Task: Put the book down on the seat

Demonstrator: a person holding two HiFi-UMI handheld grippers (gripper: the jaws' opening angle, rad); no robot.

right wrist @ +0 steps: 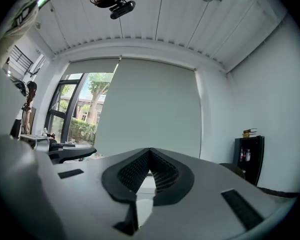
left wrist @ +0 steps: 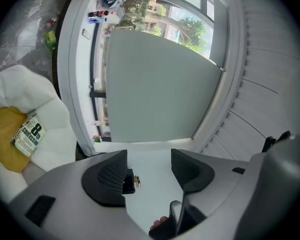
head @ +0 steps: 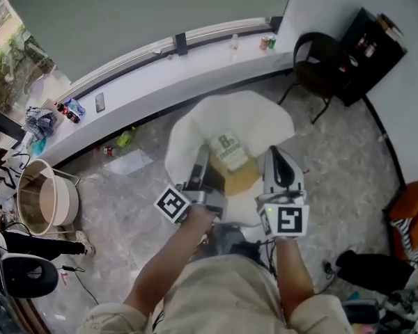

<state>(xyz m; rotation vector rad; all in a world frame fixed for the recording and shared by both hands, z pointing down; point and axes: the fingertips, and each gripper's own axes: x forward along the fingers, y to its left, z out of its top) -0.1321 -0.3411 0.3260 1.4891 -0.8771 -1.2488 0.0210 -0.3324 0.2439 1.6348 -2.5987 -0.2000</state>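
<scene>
**Book lying on seat; both grippers empty**
Left gripper (left wrist: pixel 149 169), jaws wide apart, and right gripper (right wrist: pixel 150 171), jaws closed on nothing, hang at the front of the white shell chair (head: pixel 195 120). At the chair's centre, the pale printed paperback book (head: pixel 231 152) lies flat on a round yellow cushion (head: pixel 242 179), apparently released.

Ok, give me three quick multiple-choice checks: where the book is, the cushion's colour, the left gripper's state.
1. The book lies: A on the floor; B on the white seat; C on the window ledge.
2. The cushion is: A red; B blue; C yellow.
3. The left gripper is: A open, empty; B shut on the book; C shut, empty.
Key: B, it rests on the seat by the cushion; C, yellow shows beside the book; A, its view shows jaws apart with nothing between.
</scene>
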